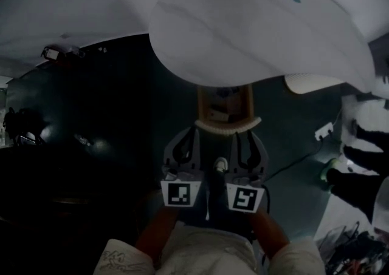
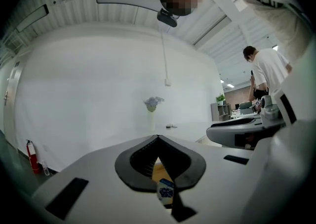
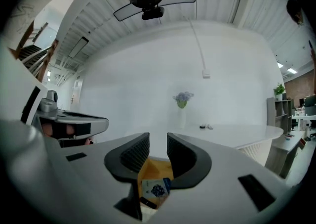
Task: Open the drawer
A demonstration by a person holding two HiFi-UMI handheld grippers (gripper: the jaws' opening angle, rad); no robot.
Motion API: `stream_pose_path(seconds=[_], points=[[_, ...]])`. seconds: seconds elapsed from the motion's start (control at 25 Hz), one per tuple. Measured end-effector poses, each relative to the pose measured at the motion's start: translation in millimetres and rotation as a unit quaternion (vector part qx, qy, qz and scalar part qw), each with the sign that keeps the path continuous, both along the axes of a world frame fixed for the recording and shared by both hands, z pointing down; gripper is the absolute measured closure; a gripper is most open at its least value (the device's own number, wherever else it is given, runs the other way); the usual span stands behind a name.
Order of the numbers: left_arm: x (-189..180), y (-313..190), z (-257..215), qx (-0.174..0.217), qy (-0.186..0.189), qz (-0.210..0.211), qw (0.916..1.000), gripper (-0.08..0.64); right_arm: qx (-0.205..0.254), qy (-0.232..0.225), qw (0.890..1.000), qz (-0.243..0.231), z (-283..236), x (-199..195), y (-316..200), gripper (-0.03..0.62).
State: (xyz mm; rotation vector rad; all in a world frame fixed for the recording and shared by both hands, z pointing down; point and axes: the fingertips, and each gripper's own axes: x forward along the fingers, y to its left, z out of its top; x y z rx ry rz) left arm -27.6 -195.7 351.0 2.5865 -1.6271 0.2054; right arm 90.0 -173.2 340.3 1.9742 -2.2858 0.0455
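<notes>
Under table (image 1: 243, 37), drawer (image 1: 247, 101) holds box (image 3: 153, 188).

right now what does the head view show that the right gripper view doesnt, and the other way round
Only the head view: the marker cubes, the dark floor with a white cable, and the curved white front of the drawer.
Only the right gripper view: the right gripper with its jaws plainly apart, a blue-and-white packet lying in the drawer beyond them, and purple flowers.
Both: the white table, the drawer's wooden inside, and the left gripper.
</notes>
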Motion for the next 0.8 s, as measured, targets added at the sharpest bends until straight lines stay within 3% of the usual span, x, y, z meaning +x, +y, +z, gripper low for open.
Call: stream_pose_path(seconds=[0.28,0.4,0.52,0.8], points=[[0,-6,-76,0.035,0.026,-0.007,0.999,0.558,0.045,0.009,0.999,0.0,-80,1,-12,0.483],[-3,-2,-95,0.036,0.013,0.003,0.9993,0.558,0.056,0.009,0.998,-0.004,-106,-1,-11,0.483],[0,-2,-113,0.06,-0.005,0.017,0.998,0.558,0.053,0.002,0.999,0.005,-122,3,-10,0.483],[-2,-1,-143,0.069,0.016,0.021,0.9973,0.558,0.046,0.023,0.999,0.006,-152,6,5,0.483]])
